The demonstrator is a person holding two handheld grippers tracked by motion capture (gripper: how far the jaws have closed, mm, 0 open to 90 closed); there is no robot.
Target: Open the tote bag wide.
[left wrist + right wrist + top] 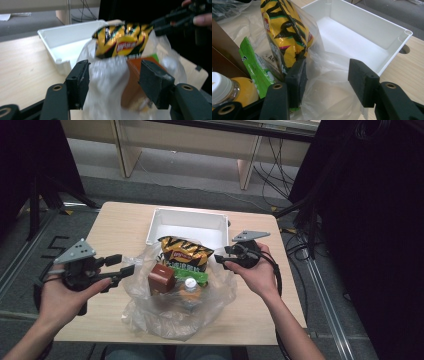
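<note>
The clear plastic bag [175, 307] of snacks sits at the centre of the desk [120, 227], just below the white bin [187, 217], likely so its contents can move across. The left gripper [121, 270] and right gripper [221, 260] flank it, fingers wide with loose film between them, seemingly to spread its mouth around the chip bag [185, 251].

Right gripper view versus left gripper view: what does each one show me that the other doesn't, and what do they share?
The right gripper view alone shows the bottle with its white cap and yellow drink, plus the green packet.

The left gripper view alone shows the orange-brown box through the plastic, and the other hand with its tongs beyond the chip bag.

Both show the yellow-and-black chip bag standing in the clear plastic bag, the white bin behind on the wooden table, and plastic film between open black tongs.
</note>
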